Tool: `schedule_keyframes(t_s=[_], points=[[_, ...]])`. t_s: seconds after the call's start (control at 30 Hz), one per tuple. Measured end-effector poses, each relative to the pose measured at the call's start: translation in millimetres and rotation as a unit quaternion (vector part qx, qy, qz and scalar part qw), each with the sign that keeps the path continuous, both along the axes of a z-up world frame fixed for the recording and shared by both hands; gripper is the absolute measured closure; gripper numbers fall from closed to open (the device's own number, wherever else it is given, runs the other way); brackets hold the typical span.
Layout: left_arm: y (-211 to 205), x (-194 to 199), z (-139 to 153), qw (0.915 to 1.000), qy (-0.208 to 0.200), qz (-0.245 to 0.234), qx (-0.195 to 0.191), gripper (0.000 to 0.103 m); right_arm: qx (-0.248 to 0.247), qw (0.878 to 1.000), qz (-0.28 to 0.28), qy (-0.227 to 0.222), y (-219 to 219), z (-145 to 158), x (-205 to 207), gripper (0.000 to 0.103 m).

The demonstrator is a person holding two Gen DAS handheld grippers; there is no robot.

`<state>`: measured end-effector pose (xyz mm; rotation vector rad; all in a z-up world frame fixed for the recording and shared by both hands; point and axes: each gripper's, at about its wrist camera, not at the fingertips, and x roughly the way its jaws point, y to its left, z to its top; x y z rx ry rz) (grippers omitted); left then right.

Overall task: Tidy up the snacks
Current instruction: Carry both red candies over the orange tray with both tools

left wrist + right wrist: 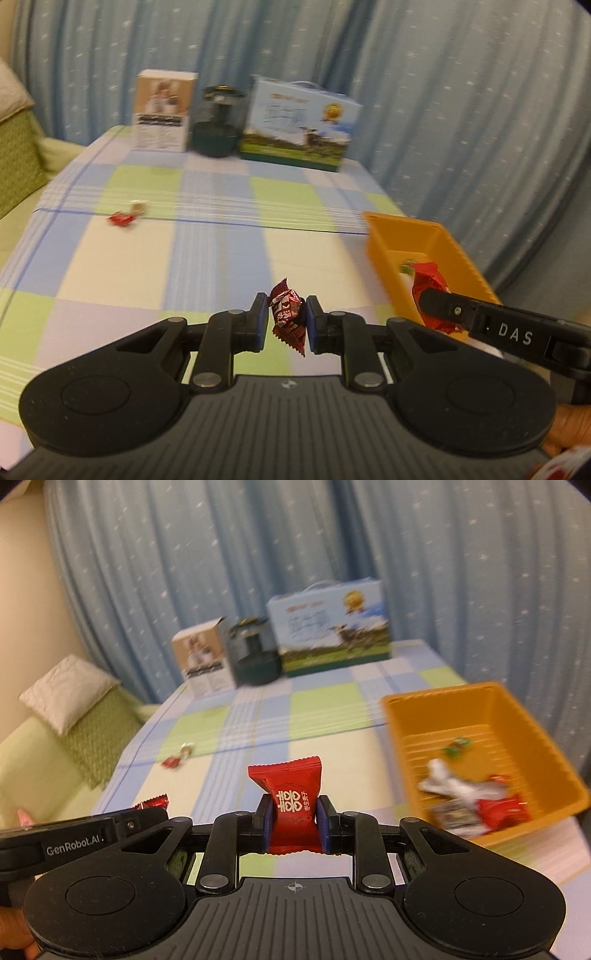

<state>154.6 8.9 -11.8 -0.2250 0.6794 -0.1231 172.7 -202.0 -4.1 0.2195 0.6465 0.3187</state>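
Carry step, both loaded: left gripper (287,322) fingers pinch a dark red candy (286,314), right gripper (294,821) fingers clamp a red packet (291,805), both above the tabletop (221,251); next, likely release into the orange bin (546,746) at 2 o'clock.

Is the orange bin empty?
No, the orange bin already holds several wrapped snacks, including white and red ones.

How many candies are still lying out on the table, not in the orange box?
2, lying close together at the table's far left: a red candy and a pale candy just behind it. Each gripper also holds one, and others may lie out of view.
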Motion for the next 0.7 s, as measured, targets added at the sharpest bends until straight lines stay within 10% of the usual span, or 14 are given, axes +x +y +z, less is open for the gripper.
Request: schedule_keyframes(t_s=[0.7], points=[[-152.9, 56.4, 12.1, 0.9907, 0.004, -0.135, -0.017, 0.084, -0.022, 0.993, -0.114, 0.004, -150.5, 0.1, 8.4, 0.078]])
